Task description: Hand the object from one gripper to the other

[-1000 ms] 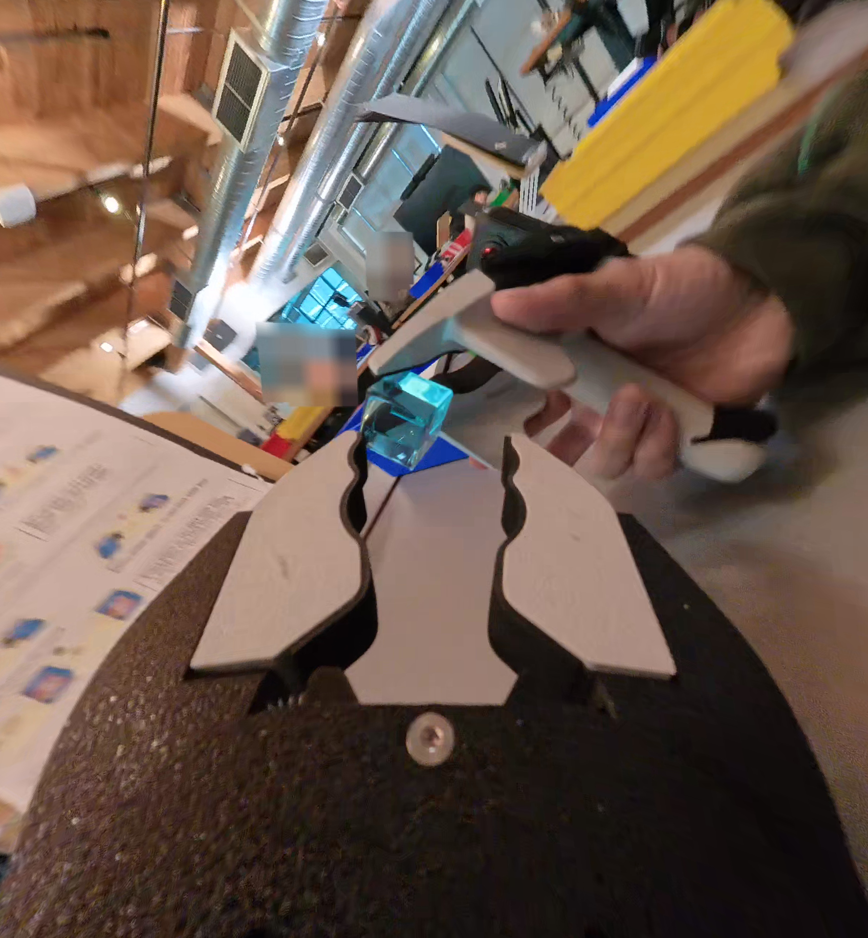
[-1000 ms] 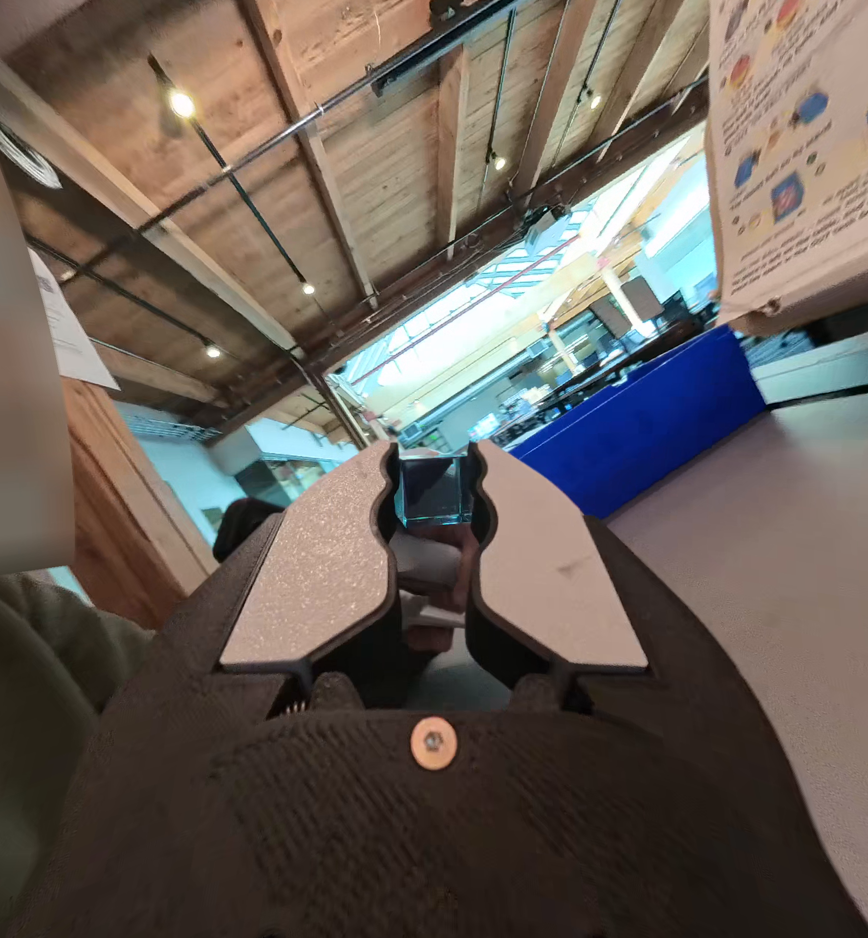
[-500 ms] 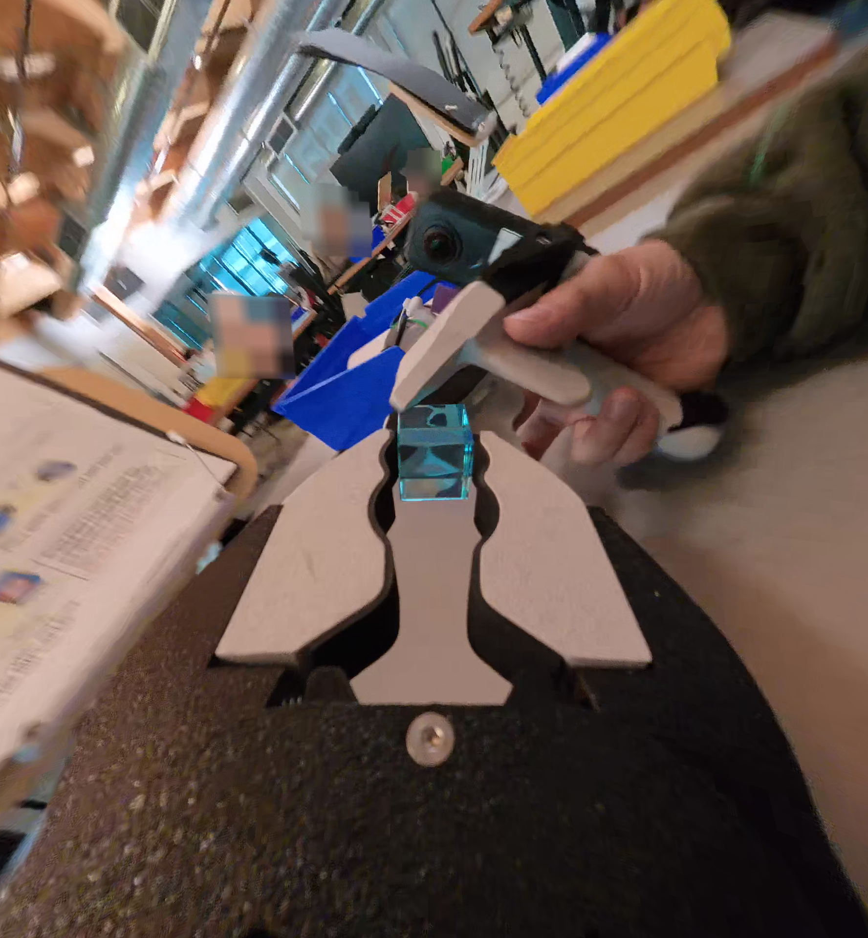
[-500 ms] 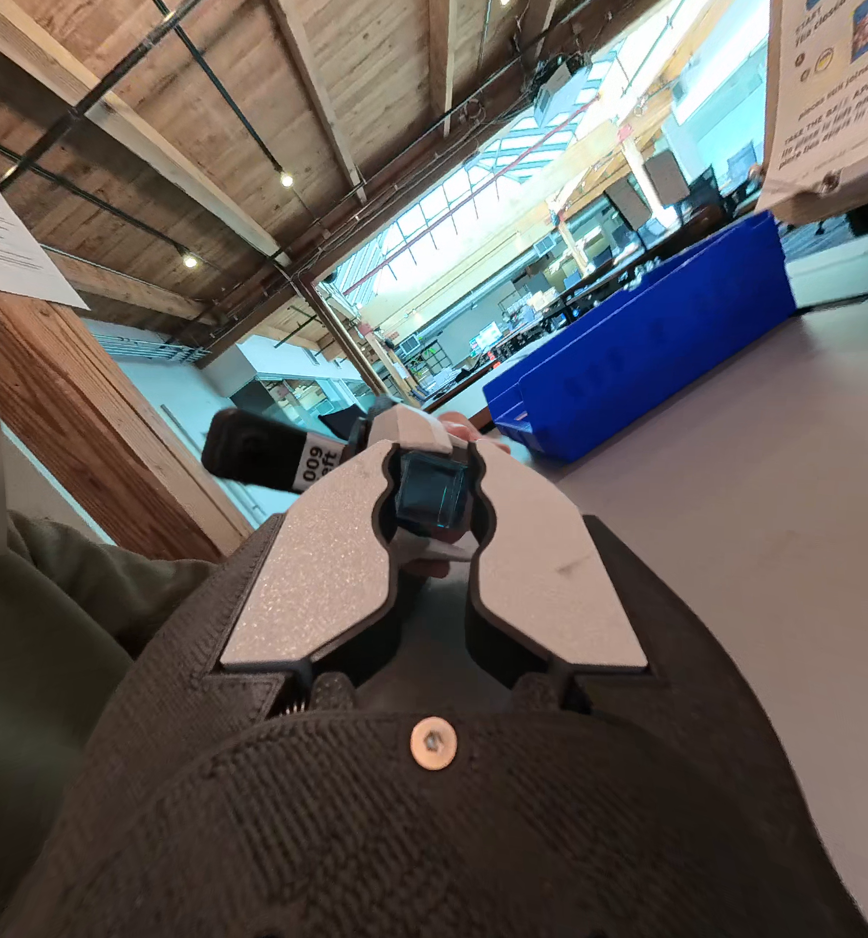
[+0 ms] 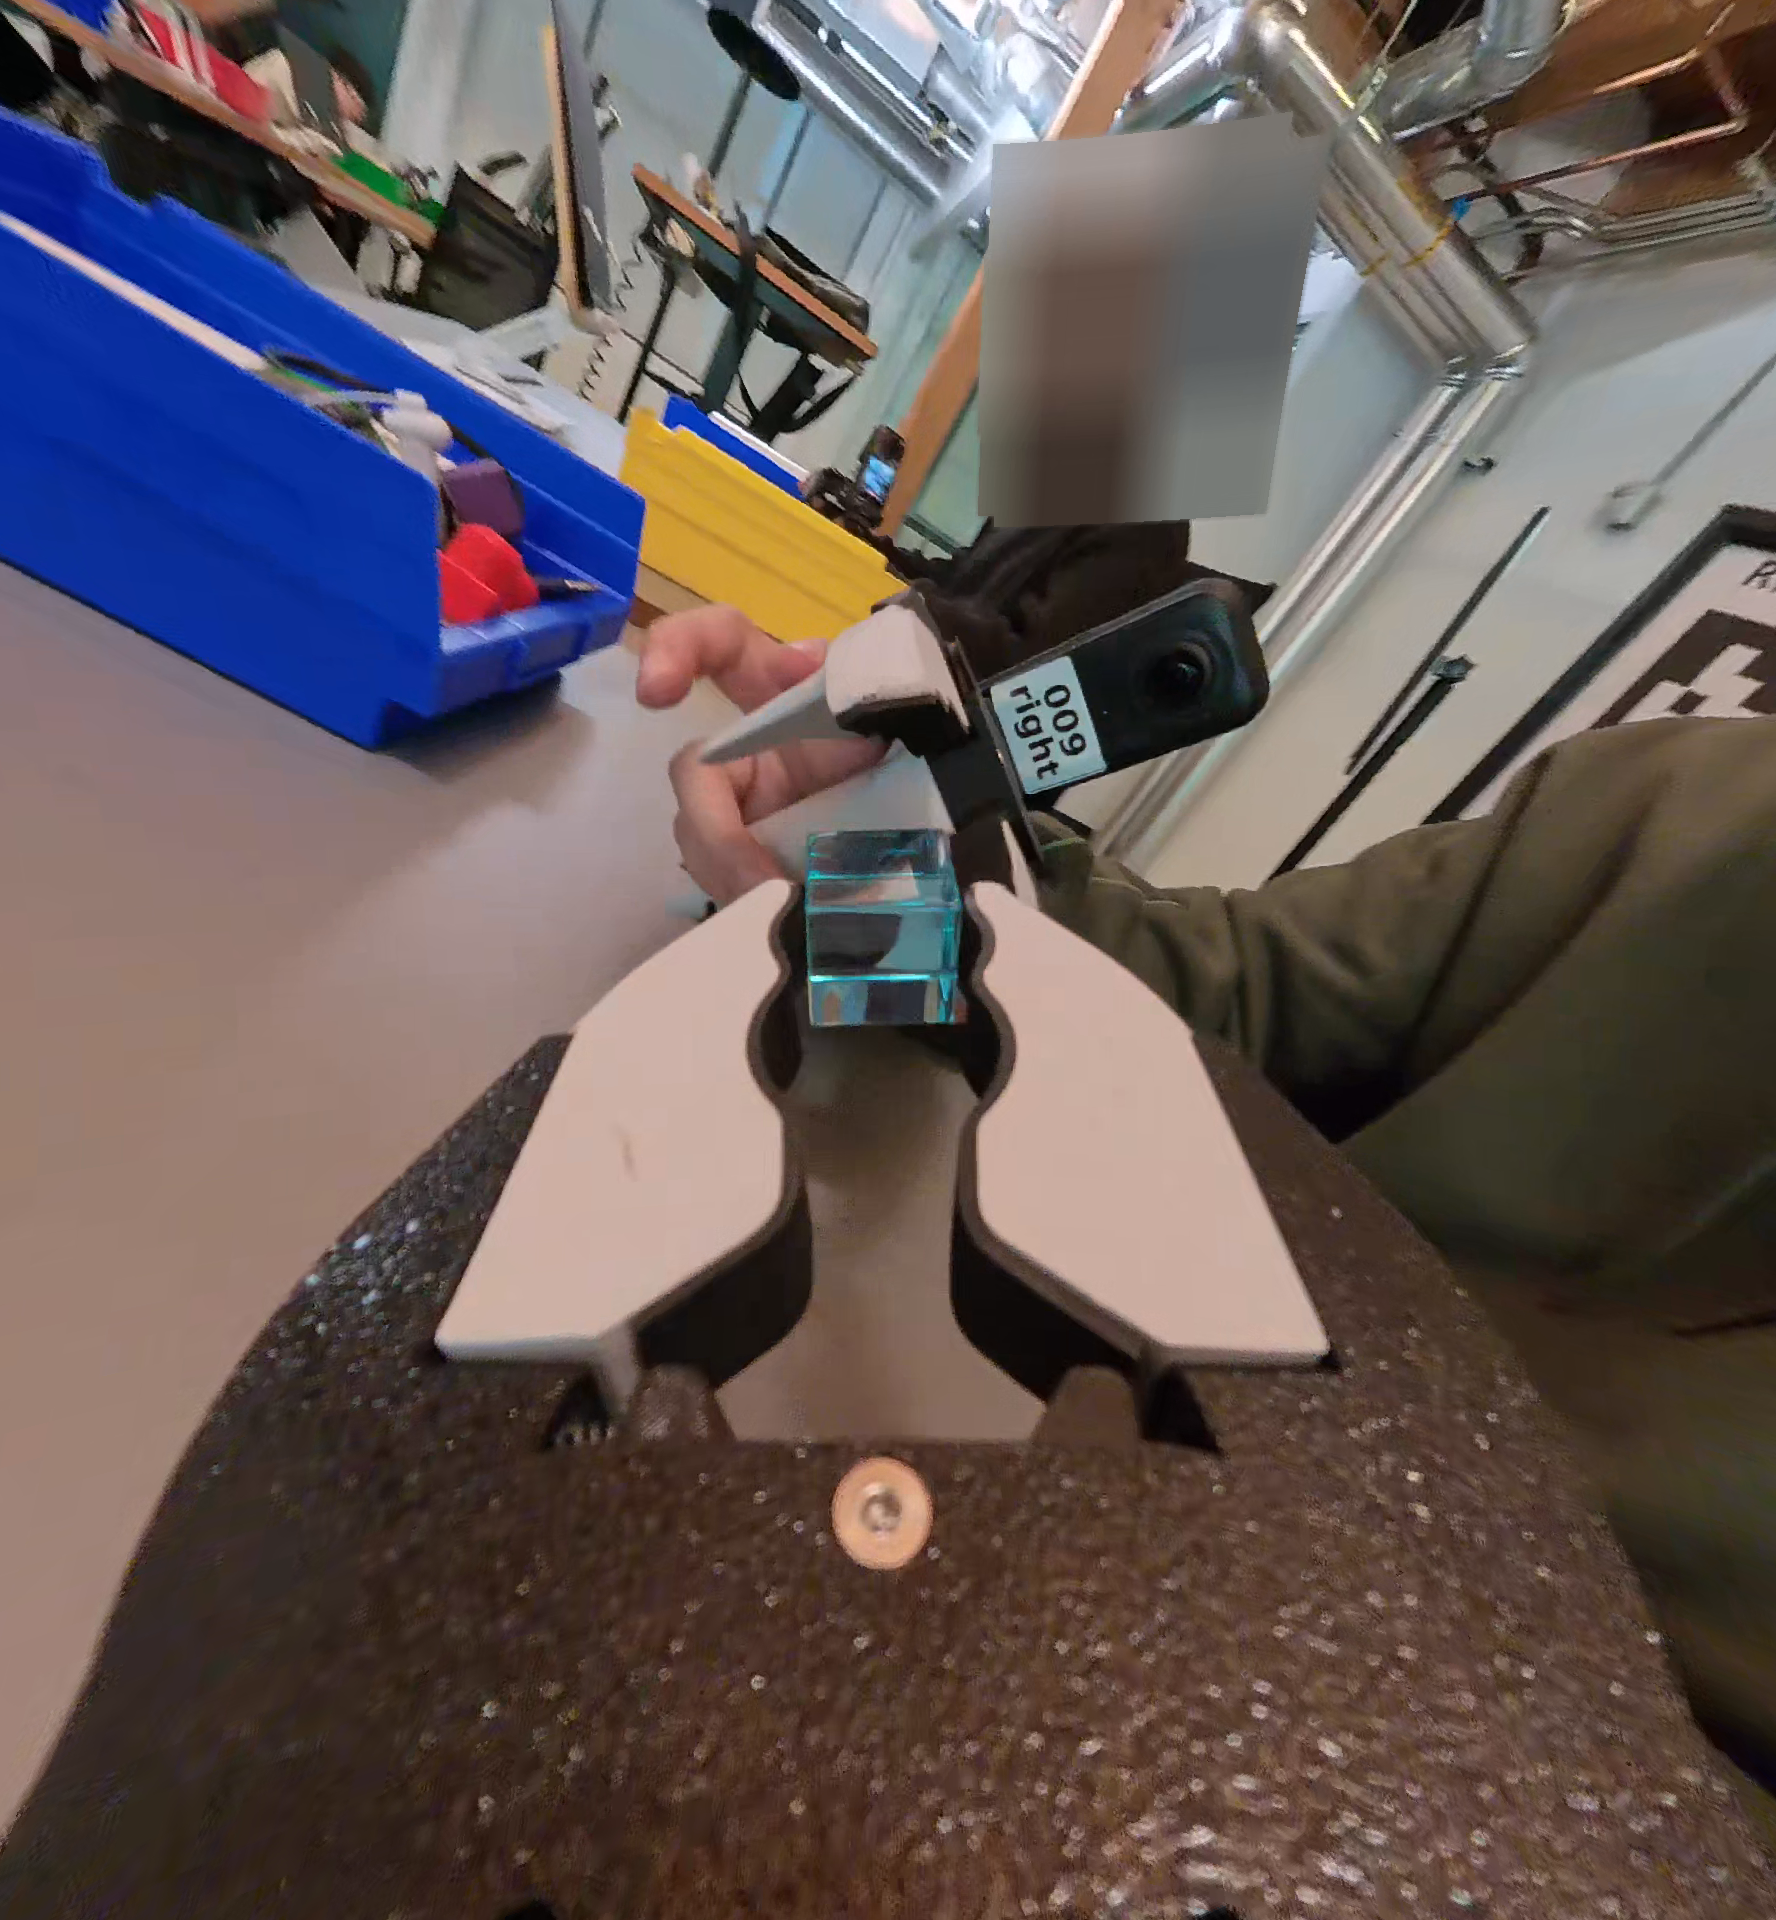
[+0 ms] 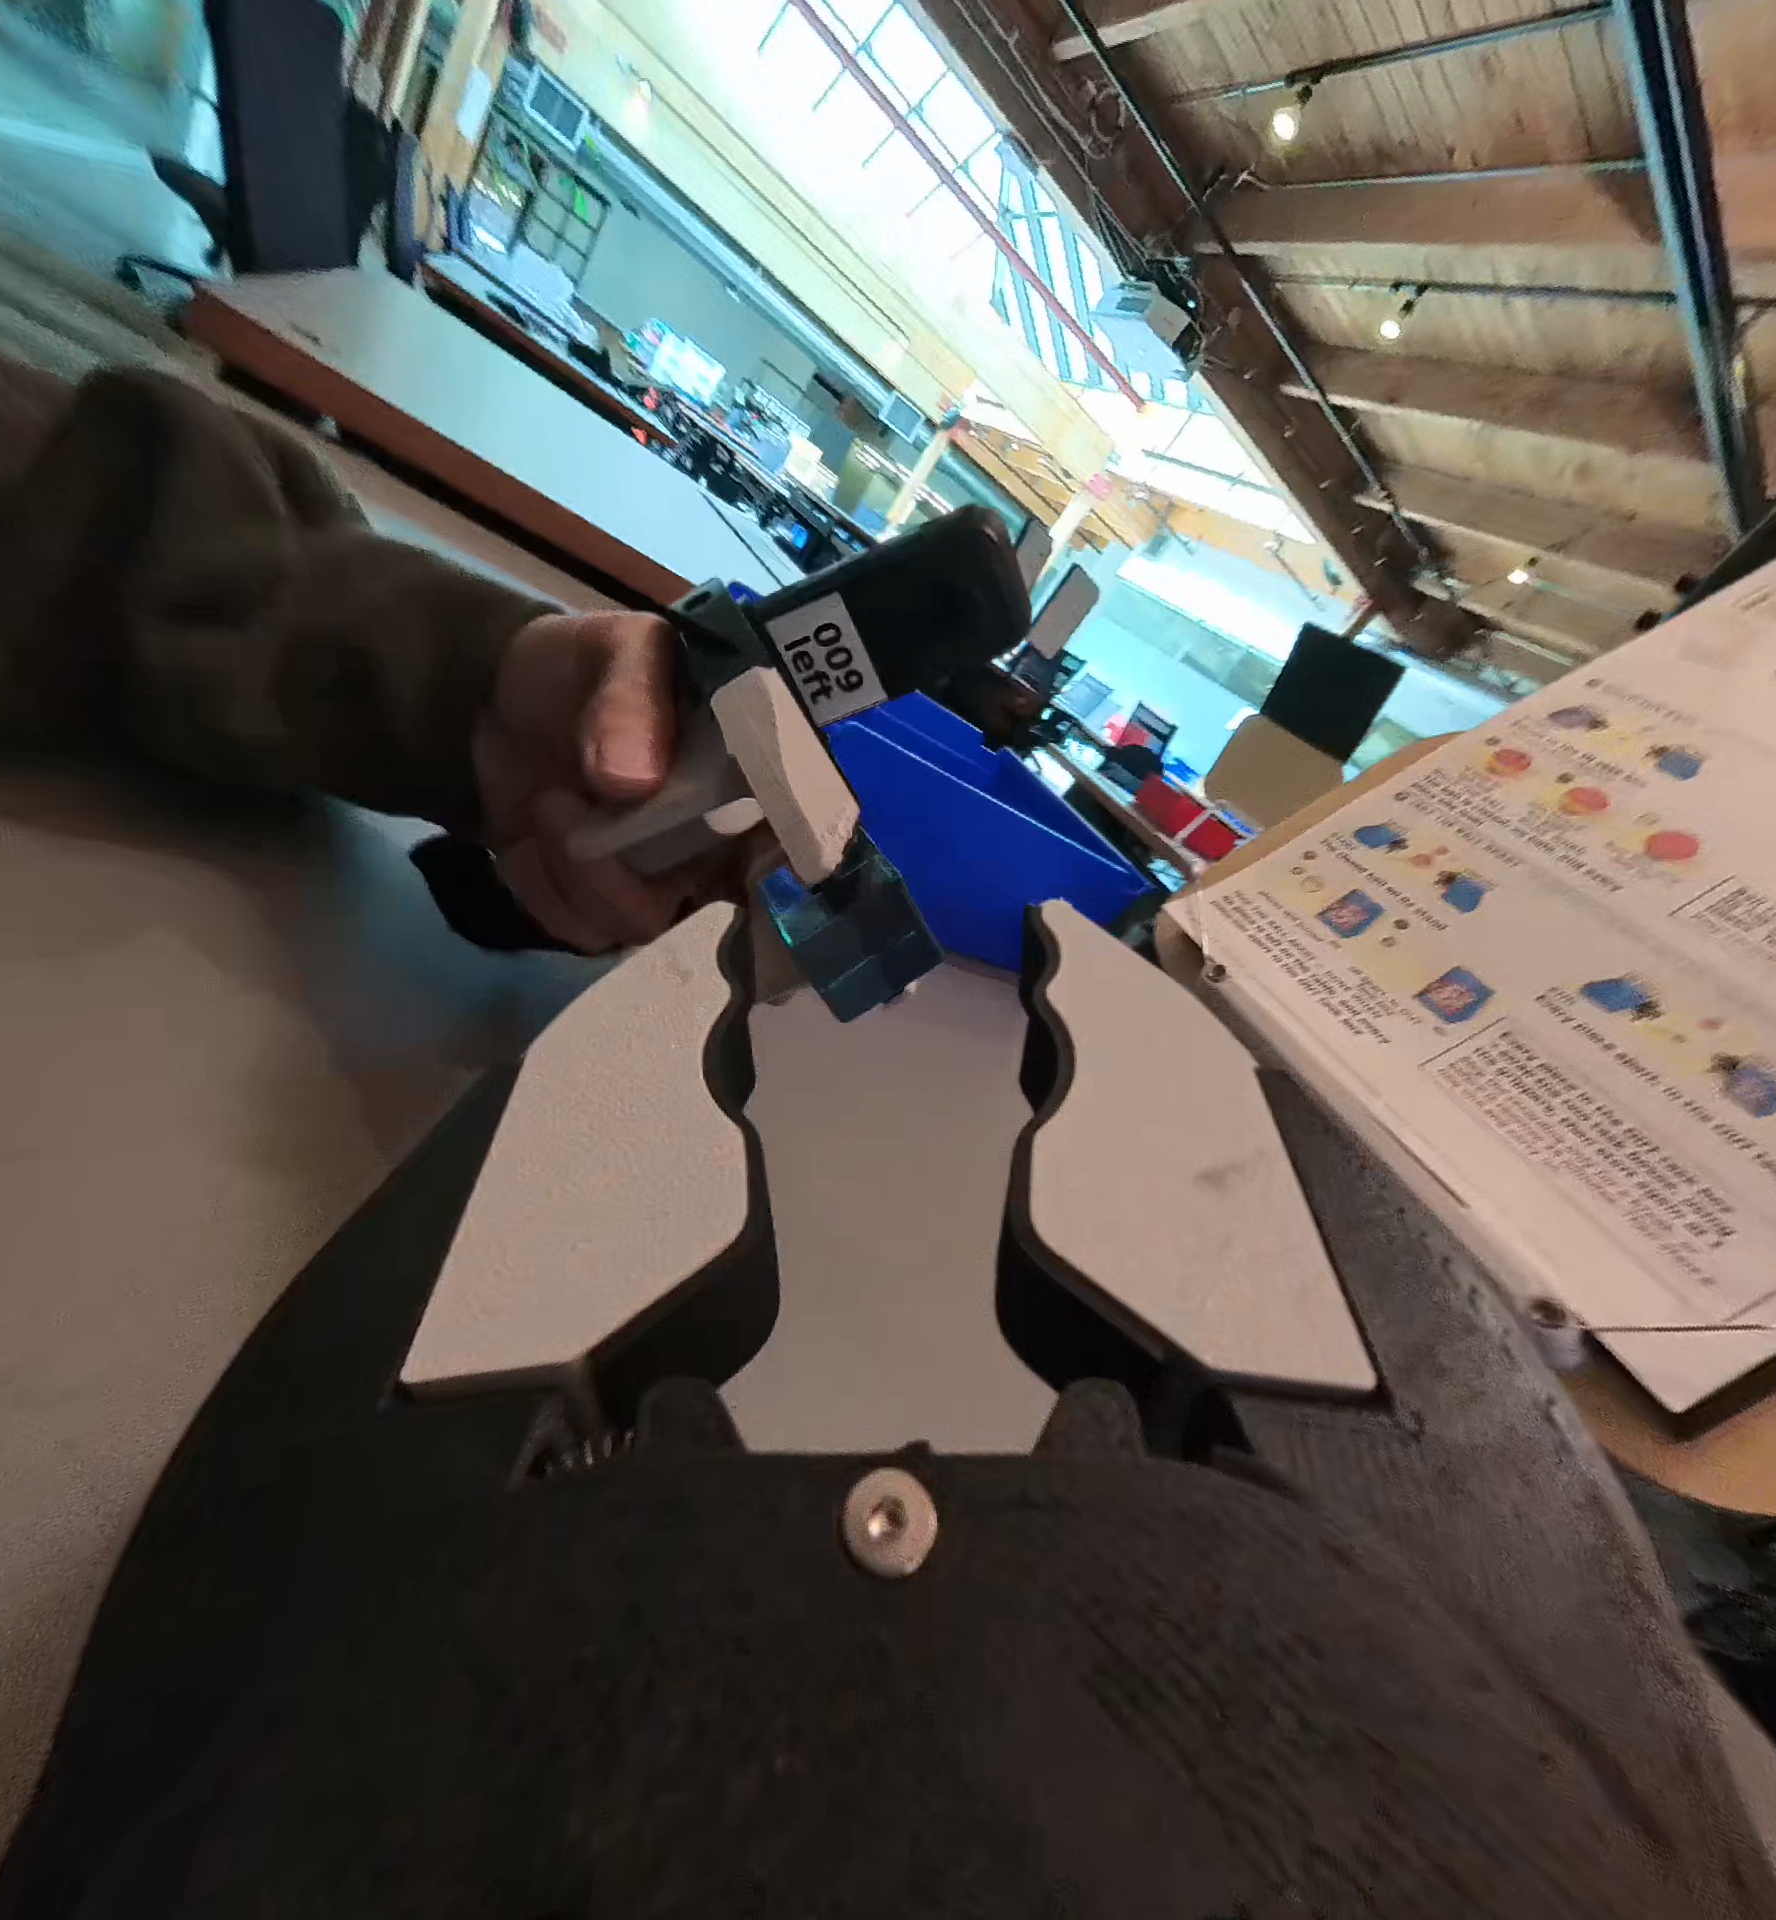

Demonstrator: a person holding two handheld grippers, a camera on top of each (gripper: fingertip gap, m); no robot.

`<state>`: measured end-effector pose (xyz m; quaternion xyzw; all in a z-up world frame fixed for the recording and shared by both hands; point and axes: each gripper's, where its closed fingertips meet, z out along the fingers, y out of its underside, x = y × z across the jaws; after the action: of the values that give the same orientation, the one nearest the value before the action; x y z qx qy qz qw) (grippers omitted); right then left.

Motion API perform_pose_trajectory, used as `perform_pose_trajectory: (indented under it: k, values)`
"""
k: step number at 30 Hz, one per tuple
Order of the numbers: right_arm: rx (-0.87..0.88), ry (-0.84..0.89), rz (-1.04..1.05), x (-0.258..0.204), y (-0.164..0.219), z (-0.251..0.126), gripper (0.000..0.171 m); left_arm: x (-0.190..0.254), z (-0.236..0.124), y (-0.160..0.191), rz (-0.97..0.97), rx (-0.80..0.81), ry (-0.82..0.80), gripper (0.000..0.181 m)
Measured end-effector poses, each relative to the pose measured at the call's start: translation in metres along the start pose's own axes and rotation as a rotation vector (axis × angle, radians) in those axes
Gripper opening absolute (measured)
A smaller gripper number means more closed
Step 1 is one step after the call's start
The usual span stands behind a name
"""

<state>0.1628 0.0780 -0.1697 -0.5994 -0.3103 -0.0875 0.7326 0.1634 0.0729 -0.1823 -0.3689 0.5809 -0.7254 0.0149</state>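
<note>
1. Above the table [image 5: 188, 935], the left gripper [image 5: 882, 935] is clamped on the cube [image 5: 882, 940] at its fingertips.
2. The right gripper [image 6: 879, 961] stands apart, empty, just beside the cube.
3. A blue bin [image 5: 188, 468] lies behind.

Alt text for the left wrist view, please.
The left gripper is shut on a clear teal cube above a grey table. Behind it, a hand holds the right gripper; blue bins sit farther back.
</note>
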Motion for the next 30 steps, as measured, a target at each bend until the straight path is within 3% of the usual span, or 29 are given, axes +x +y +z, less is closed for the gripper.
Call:
perform_pose_trajectory:
  k: [6, 10, 13, 15, 19, 23, 27, 30]
  values:
    - [-0.097, -0.063, -0.175, -0.020, 0.013, 0.007, 0.041, 0.008, 0.006, 0.012, -0.122, -0.059, 0.091, 0.027]
    - [-0.162, -0.043, -0.138, -0.017, 0.020, 0.009, 0.031, -0.001, 0.006, 0.011, -0.151, -0.041, 0.053, 0.027]
    - [-0.257, -0.003, -0.048, -0.007, 0.032, 0.009, 0.028, -0.020, 0.003, 0.005, -0.005, -0.004, -0.122, 0.031]
    - [-0.321, 0.106, -0.030, 0.012, 0.041, 0.004, 0.028, -0.035, -0.002, -0.003, 0.125, 0.023, -0.291, 0.050]
    - [-0.506, 0.234, -0.206, 0.035, 0.062, -0.009, 0.028, -0.052, -0.005, -0.014, 0.197, 0.044, -0.519, 0.048]
    - [-0.637, 0.231, -0.445, 0.033, 0.073, -0.010, 0.028, -0.059, 0.006, -0.003, 0.158, -0.071, -0.626, 0.047]
    - [-0.651, 0.214, -0.535, 0.028, 0.071, -0.004, 0.028, -0.057, 0.018, 0.006, 0.179, -0.138, -0.672, 0.046]
    - [-0.649, 0.204, -0.572, 0.023, 0.069, -0.001, 0.028, -0.062, 0.018, 0.008, 0.206, -0.159, -0.730, 0.035]
